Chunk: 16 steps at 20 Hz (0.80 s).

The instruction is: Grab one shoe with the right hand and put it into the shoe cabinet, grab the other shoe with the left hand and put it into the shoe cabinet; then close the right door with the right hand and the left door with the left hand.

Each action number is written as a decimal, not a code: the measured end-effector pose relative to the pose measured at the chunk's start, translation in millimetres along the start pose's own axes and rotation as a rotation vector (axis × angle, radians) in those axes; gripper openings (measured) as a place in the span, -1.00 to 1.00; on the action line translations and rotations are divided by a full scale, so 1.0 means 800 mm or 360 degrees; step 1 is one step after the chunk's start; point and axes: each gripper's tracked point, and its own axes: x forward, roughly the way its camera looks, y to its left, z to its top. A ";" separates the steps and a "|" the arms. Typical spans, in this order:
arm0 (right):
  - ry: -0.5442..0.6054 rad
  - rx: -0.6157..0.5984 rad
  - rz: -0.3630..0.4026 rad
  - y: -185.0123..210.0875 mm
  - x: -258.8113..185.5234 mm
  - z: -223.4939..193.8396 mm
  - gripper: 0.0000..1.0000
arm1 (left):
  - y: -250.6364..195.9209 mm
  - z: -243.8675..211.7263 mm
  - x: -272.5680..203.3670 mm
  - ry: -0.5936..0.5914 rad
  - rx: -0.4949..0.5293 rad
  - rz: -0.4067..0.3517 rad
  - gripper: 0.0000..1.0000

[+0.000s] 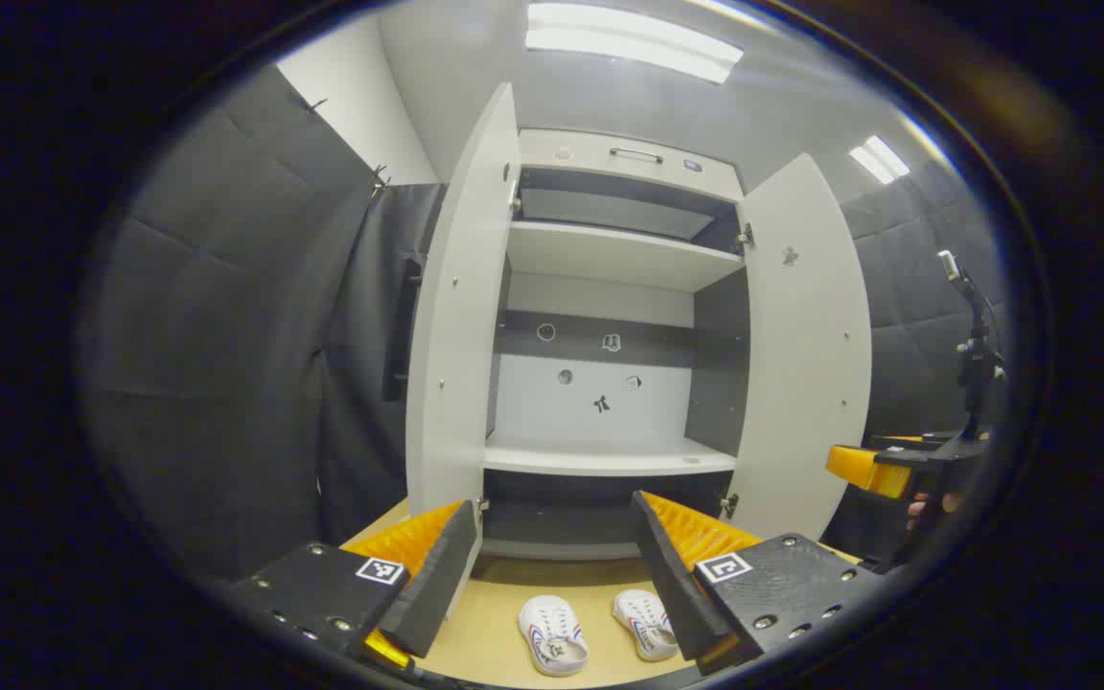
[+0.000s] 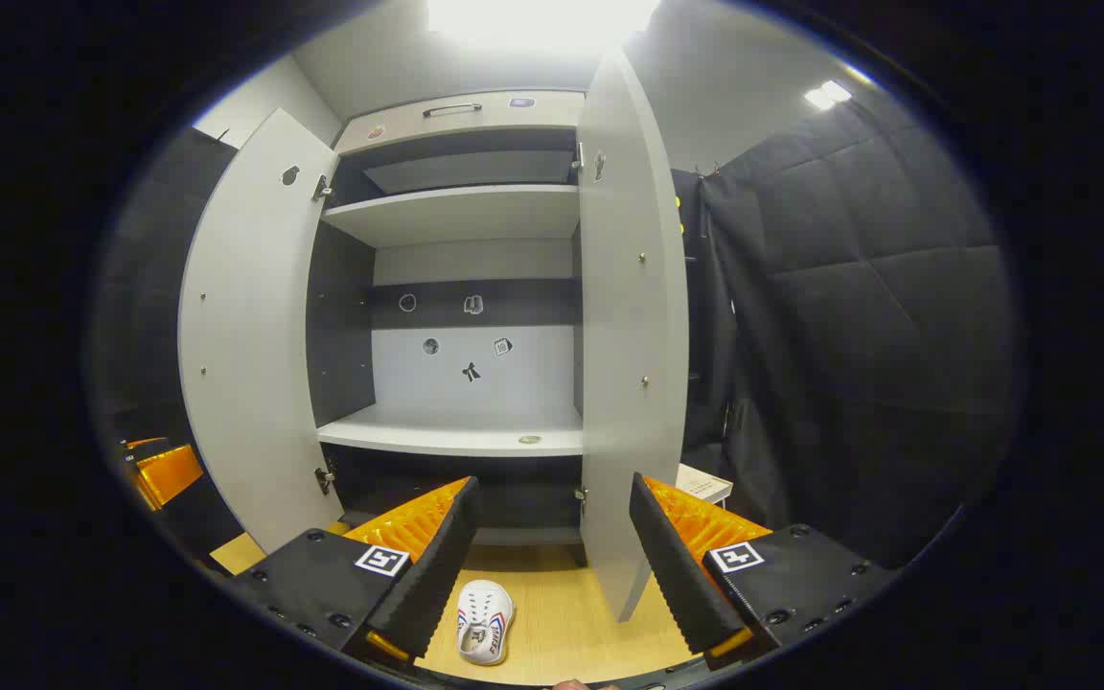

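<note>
Two white shoes lie side by side on the wooden surface in front of the shoe cabinet, one (image 1: 552, 634) on the left and the other (image 1: 643, 623) on the right. My left gripper (image 1: 554, 506) hovers open above them, nothing between its fingers. The cabinet's lower shelf (image 1: 609, 460) is bare, and its left door (image 1: 456, 335) and right door (image 1: 801, 355) stand wide open. My right gripper (image 2: 554, 484) is open too, above one white shoe (image 2: 485, 621), beside the right door (image 2: 629, 316). The right gripper (image 1: 883, 470) also appears at the far right of the left gripper view.
Dark padded walls (image 1: 226, 316) enclose the booth on both sides. A stand with a small device (image 1: 978, 355) rises at the right. A small white box (image 2: 705, 484) sits behind the right door. An upper shelf (image 2: 456, 216) spans the cabinet.
</note>
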 end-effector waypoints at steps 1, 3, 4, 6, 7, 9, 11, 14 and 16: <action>0.0005 0.0005 0.0026 0.008 0.001 0.001 0.95 | 0.010 0.002 -0.002 0.0005 0.0016 0.0033 0.86; 0.0014 -0.0026 0.0051 0.016 0.005 0.001 0.95 | 0.026 0.005 -0.004 0.0011 0.0075 0.0103 0.86; 0.0016 -0.0041 0.0057 0.019 0.007 0.001 0.95 | 0.034 -0.001 -0.005 0.0031 0.0116 0.0152 0.86; 0.0041 -0.0042 0.0075 0.025 0.010 -0.003 0.95 | 0.037 -0.013 -0.003 0.0085 0.0147 0.0181 0.87; 0.0057 -0.0036 0.0083 0.026 0.010 -0.007 0.95 | 0.034 -0.015 -0.004 0.0093 0.0133 0.0165 0.88; 0.0087 -0.0040 0.0083 0.026 0.009 -0.015 0.95 | 0.029 -0.014 -0.006 0.0085 0.0091 0.0125 0.87; 0.0117 -0.0047 0.0077 0.024 0.005 -0.023 0.96 | 0.029 -0.014 -0.007 0.0079 0.0087 0.0103 0.87; 0.0127 -0.0053 0.0053 0.016 0.000 -0.024 0.96 | 0.025 -0.016 -0.005 0.0071 0.0113 0.0087 0.87; 0.0139 -0.0057 0.0042 0.012 -0.004 -0.027 0.96 | 0.023 -0.019 -0.005 0.0074 0.0109 0.0077 0.87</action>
